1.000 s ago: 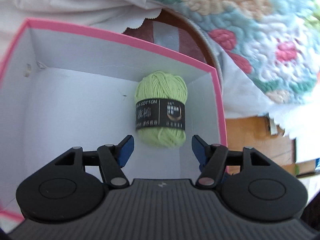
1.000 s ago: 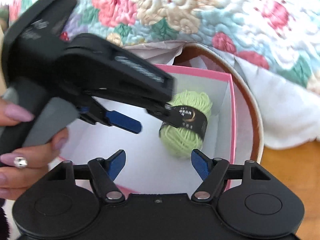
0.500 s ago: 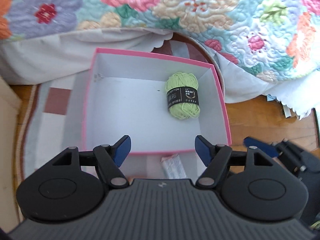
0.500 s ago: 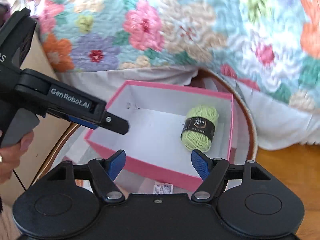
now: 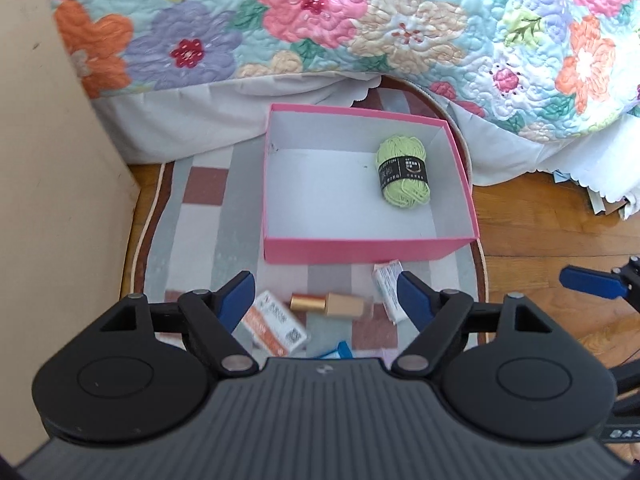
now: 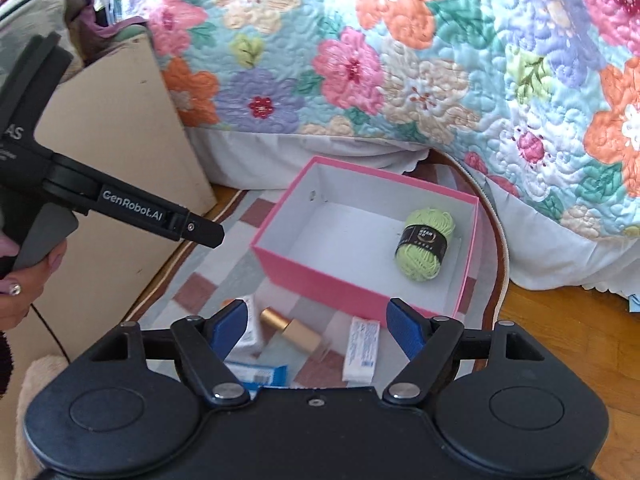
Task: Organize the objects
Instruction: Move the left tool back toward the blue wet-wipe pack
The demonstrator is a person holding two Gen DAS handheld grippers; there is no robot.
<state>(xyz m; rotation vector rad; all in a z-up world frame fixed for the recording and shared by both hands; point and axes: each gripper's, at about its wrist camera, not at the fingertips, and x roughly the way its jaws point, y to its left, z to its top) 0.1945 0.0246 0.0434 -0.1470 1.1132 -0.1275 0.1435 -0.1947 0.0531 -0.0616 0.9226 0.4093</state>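
The green yarn ball (image 5: 403,177) is lying in the pink box (image 5: 360,250), toward its far right corner. Both the left gripper (image 5: 326,294) and right gripper (image 6: 318,326) are being held empty, jaws having just been opening. The gold bottle (image 5: 328,304) on the rug (image 5: 200,216) is judged likely to roll if nudged.

A home bedroom: a bed under a floral quilt (image 5: 360,20) with a white bed skirt (image 5: 192,120) fills twelve o'clock, a checked rug (image 5: 200,220) lies on the wooden floor (image 5: 540,220) below, a beige cabinet side (image 5: 48,180) at nine o'clock.
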